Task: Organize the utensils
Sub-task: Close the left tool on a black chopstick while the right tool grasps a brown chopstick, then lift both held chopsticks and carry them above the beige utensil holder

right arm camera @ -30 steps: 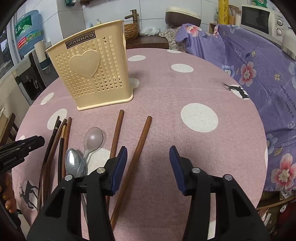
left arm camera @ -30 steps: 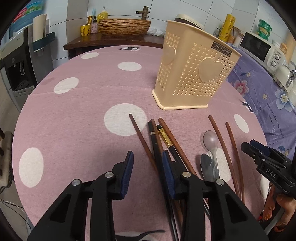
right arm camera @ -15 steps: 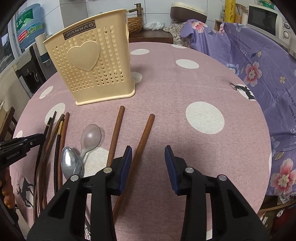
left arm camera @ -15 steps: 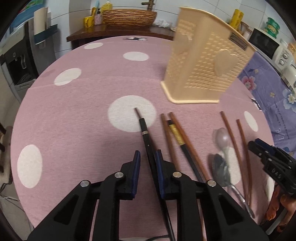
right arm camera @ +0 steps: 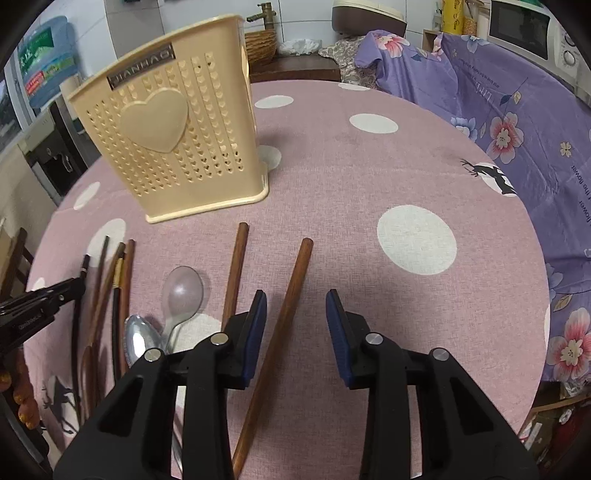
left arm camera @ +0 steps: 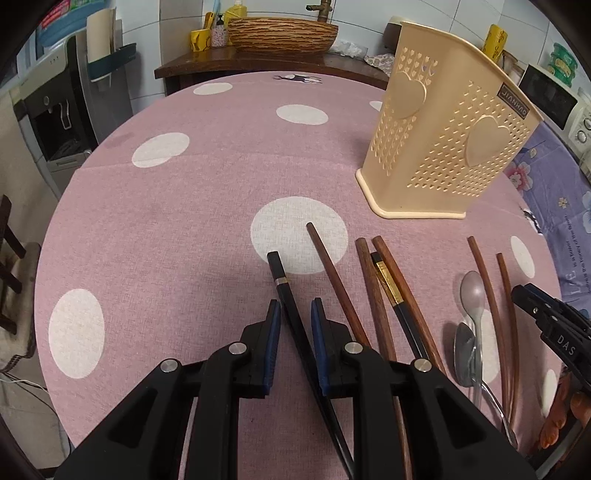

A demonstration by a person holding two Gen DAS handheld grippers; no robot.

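My left gripper [left arm camera: 293, 306] is shut on a black chopstick [left arm camera: 279, 271] with a silver band, whose tip points out over a white dot, left of the other sticks. Several brown chopsticks [left arm camera: 369, 280] and a black one with a gold band [left arm camera: 388, 284] lie to its right. Beyond them lie a translucent spoon [left arm camera: 472, 291] and a metal spoon [left arm camera: 465, 347]. My right gripper [right arm camera: 295, 295] is closing, with a brown chopstick [right arm camera: 291, 288] between its jaws near the left pad and untouched. A second brown chopstick [right arm camera: 234, 266] lies just left. The beige perforated holder [right arm camera: 166, 147] stands upright behind.
The round table [left arm camera: 184, 221] has a pink cloth with white dots. A purple flowered cloth [right arm camera: 517, 129] covers something at its right edge. A sideboard with a wicker basket [left arm camera: 282, 33] stands behind. A person's hand [left arm camera: 561, 428] holds the right gripper.
The left jaws came together on the black chopstick and carried it left, out of the bundle. The right jaws narrowed around the brown chopstick.
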